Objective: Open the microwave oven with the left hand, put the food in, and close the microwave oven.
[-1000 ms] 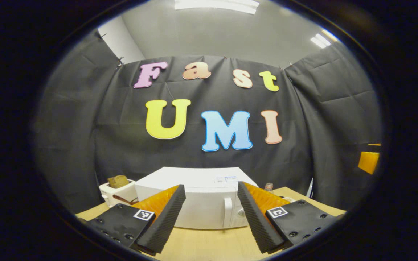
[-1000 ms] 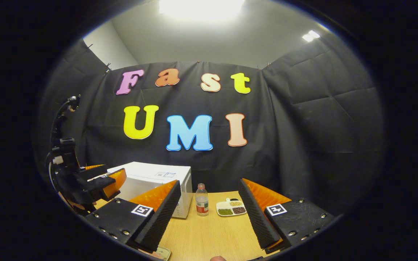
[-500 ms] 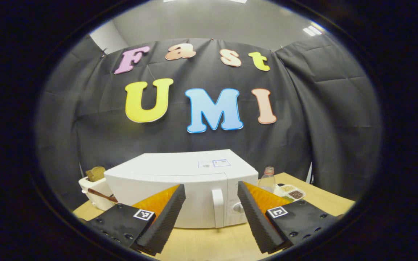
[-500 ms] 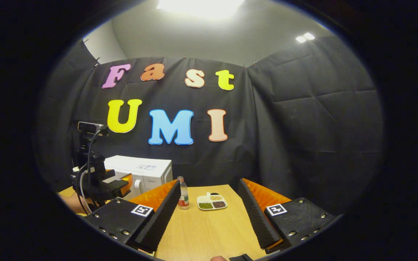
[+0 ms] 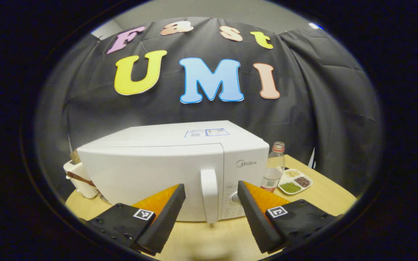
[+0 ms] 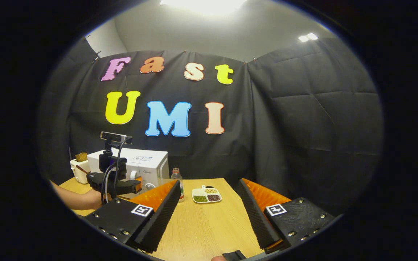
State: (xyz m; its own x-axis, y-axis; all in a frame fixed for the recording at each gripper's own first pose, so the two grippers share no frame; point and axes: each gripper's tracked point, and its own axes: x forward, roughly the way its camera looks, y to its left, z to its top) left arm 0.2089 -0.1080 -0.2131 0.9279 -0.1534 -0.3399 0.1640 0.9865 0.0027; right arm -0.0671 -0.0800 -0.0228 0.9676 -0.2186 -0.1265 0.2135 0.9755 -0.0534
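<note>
Left gripper (image 5: 210, 217): wide open, empty, straddling handle (image 5: 209, 194) of shut microwave (image 5: 151, 170).
Grip: close mid-handle, pull outward.
Right gripper (image 6: 209, 214): wide open, empty.

I see a white microwave (image 5: 165, 163), a light wood tabletop (image 6: 209, 224), and a white tray (image 6: 206, 195) with green, yellow and dark-brown grains.

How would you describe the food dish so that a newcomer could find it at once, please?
Start at the white microwave on the wooden table. Just past its control side stands a clear bottle, then the dish. It alone is flat, white and divided, holding green, dark and pale grains.
</note>
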